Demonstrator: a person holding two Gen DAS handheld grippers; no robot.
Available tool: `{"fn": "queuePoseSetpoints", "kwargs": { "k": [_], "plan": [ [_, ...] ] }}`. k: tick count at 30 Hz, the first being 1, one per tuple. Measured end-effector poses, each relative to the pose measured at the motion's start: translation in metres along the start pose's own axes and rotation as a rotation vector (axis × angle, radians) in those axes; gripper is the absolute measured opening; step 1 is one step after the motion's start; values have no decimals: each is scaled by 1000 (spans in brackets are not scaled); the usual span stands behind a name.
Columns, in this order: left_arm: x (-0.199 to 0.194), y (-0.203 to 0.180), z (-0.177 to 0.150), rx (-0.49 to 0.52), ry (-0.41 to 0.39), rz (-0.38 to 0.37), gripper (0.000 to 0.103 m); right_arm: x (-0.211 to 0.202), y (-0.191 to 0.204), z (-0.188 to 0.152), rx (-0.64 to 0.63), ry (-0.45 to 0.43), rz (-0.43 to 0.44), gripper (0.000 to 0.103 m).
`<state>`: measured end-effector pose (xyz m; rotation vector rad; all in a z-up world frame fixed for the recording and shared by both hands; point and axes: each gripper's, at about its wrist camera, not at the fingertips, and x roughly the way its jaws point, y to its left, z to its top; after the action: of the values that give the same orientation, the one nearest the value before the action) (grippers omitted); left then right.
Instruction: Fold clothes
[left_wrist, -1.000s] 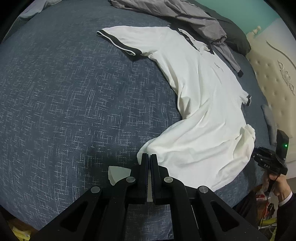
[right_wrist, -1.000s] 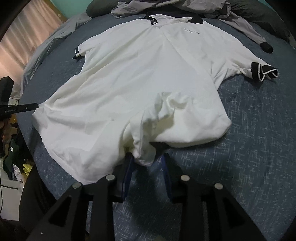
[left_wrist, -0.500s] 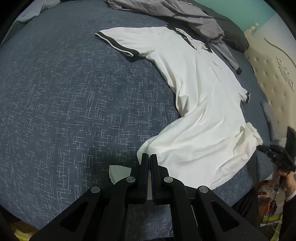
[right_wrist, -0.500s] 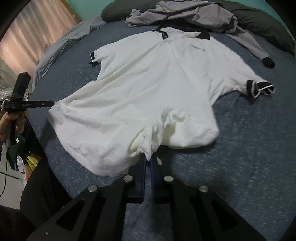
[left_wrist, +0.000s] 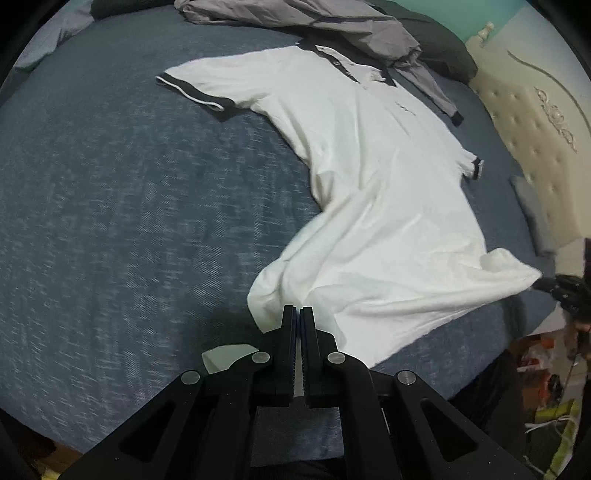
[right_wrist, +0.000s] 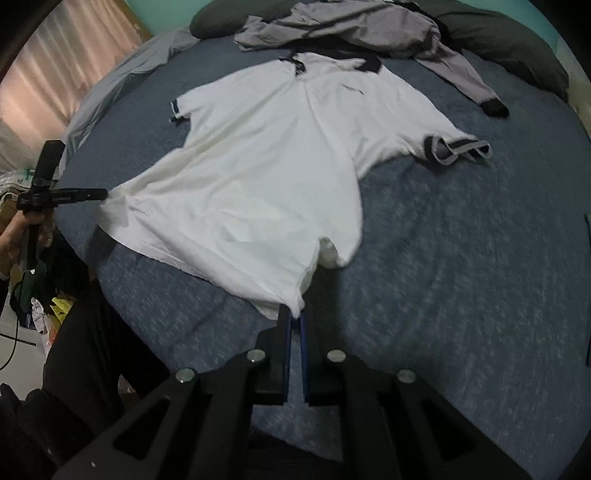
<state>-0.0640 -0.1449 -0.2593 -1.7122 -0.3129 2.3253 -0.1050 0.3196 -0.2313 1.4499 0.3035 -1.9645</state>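
Left claw: I held it clamped on the near left corner of the hem of the white polo shirt, the pads pressed flat together with a sliver of cloth between them. The shirt lay face up on the blue-grey bed, collar at the far side and just touching the grey jacket, left sleeve spread flat.

Centre: the body of the shirt was mostly smooth, but the hem between my two grips sagged and curved; in my judgement the step in hand was to draw the hem taut before the fold. To do it well, I needed to keep both corners at one height and pull them evenly apart and toward the near edge, so that the side seams ran straight.

Right claw: I held it pinched on the near right corner of the hem, where a small lobe of cloth was doubled under. The right sleeve lay curled open at its cuff; I judged it would need flattening. The risk was slippage, since each grip held only a thin edge.
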Motion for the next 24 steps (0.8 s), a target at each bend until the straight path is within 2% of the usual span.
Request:
{"fn": "queuePoseSetpoints", "kwargs": {
  "k": [8, 11, 15, 18, 21, 24],
  "plan": [
    [4, -15, -12, 32, 15, 4, 3, 8, -36, -31, 116, 12, 4, 4],
    [9, -14, -16, 23, 34, -29, 3, 13, -41, -34, 134, 13, 3, 4],
    [1, -8, -21, 7, 18, -25, 7, 18, -44, -38, 136, 20, 2, 4],
    [-4, 5, -21, -18, 0, -16, 15, 19, -49, -41, 144, 20, 3, 4],
    [3, 14, -23, -33, 22, -9, 17, 19, -52, -43, 146, 19, 5, 4],
    [16, 13, -28, -5, 53, -7, 17, 18, -53, -46, 148, 24, 5, 4]
  ]
}}
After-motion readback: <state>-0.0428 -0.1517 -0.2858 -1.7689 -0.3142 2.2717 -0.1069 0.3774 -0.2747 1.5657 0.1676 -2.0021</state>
